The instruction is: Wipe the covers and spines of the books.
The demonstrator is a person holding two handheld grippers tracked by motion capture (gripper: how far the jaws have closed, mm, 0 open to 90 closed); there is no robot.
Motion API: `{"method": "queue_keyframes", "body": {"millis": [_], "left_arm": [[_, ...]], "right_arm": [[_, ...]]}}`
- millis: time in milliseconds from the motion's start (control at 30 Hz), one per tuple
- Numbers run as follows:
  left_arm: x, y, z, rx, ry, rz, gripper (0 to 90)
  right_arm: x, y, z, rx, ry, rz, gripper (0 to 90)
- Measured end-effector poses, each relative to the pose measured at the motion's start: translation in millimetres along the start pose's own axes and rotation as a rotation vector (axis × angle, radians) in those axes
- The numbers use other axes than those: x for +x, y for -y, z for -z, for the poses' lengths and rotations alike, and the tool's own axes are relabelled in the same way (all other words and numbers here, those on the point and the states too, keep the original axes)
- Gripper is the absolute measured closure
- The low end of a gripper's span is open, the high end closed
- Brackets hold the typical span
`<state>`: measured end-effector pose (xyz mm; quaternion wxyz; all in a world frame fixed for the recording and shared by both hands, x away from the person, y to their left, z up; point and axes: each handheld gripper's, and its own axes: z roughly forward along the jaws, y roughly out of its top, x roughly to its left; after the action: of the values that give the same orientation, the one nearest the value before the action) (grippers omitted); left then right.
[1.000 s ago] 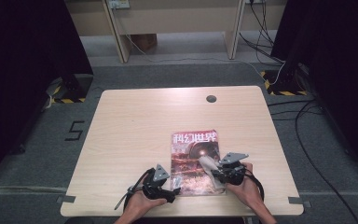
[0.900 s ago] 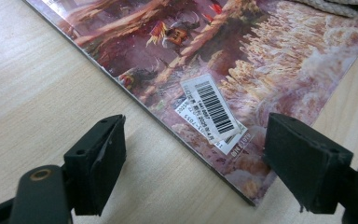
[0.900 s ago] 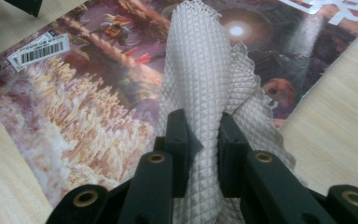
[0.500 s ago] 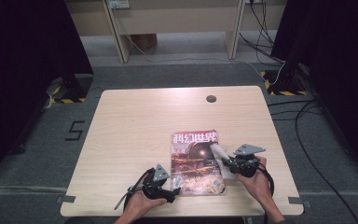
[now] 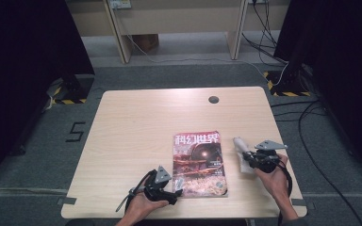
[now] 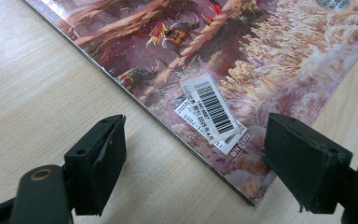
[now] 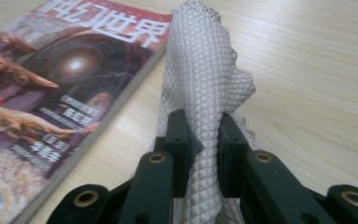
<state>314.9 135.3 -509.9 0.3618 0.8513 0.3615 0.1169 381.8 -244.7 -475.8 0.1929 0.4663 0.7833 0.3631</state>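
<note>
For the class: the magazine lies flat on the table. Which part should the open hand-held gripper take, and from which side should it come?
Probably the near left corner of the magazine, beside the barcode sticker. It lies flat, so only edges offer a hold. The left hand-held gripper already has its jaws open astride that corner; coming in low from the table's near edge looks simplest.
</note>
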Motion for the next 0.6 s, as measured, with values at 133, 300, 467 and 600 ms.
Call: {"method": "queue_keyframes", "body": {"millis": [133,300,467,600], "left_arm": [[-0.3,0.2,-0.2,-0.004,-0.001,0.006,20.2],[0.1,0.3,-0.1,-0.003,0.003,0.002,20.3],[-0.4,0.3,0.0,-0.005,-0.002,0.001,20.3],[-0.6,0.4,0.1,-0.005,-0.003,0.001,20.3]], "right_arm": [[-8.2,3.0,0.4,0.010,0.017,-0.023,78.7],[-16.5,6.5,-1.6,0.029,0.032,-0.038,78.6],[-20.4,7.1,-3.8,0.045,0.045,-0.043,78.6],[-25.9,8.5,-6.0,0.056,0.060,-0.054,78.5]]}}
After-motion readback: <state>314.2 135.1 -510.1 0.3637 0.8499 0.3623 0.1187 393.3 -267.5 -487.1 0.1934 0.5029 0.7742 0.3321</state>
